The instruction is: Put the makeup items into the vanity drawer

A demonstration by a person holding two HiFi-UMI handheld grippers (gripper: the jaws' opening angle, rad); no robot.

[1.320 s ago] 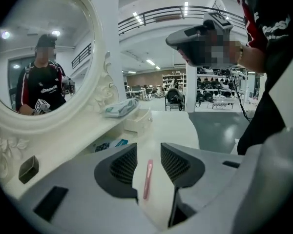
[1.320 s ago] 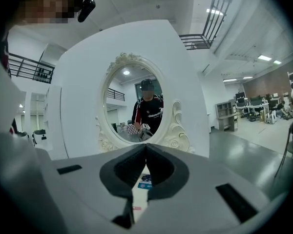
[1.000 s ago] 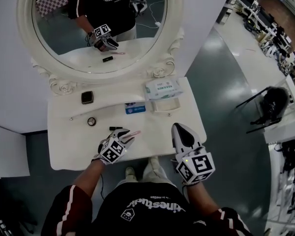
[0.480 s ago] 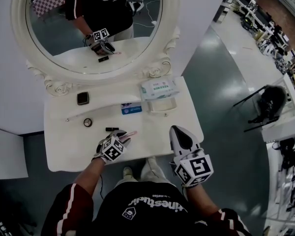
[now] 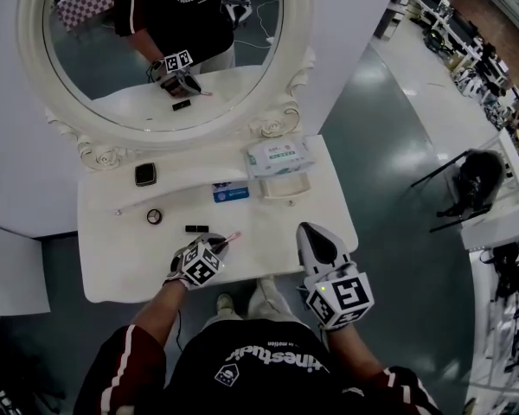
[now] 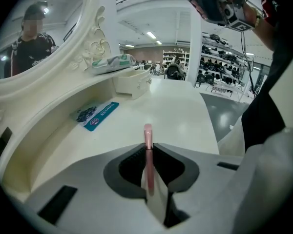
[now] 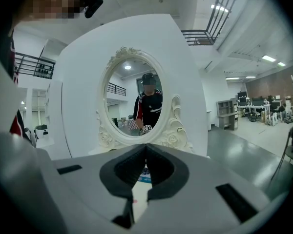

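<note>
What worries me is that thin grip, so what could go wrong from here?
1. The fingers of the left gripper have just been closing on the pink stick, pinching it only at their tips; it could swivel or slip when lifted.
2. The small drawer looks closed, under a tissue pack; the stick might bump it.

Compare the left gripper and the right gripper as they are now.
The left gripper has just been closing its jaws and now pinches a pink makeup stick; the right gripper grips nothing. The left gripper tilts steeply down at the vanity top; the right gripper points nearly level at the mirror. Both are shut.
</note>
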